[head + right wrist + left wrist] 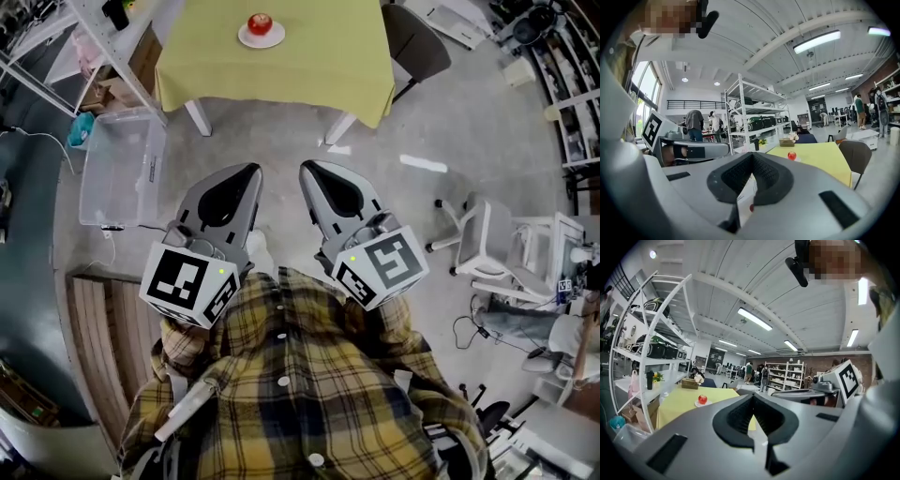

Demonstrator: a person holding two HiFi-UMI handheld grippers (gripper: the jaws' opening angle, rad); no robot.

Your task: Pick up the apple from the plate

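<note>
One round red apple [260,22] sits on one small white plate [273,42] on the yellow-green cloth-covered tabletop [281,80], well apart from both grippers. The smooth grey left gripper [251,174] and right gripper [307,172] are each closed on nothing. Only the head view shows the clear plastic bin [120,169] on the floor. Only the gripper views show the ceiling strip lights [754,318].

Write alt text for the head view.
The left gripper and right gripper, jaws shut and empty, point toward a yellow table where an apple sits on a plate. A clear bin stands on the floor beside it.
</note>
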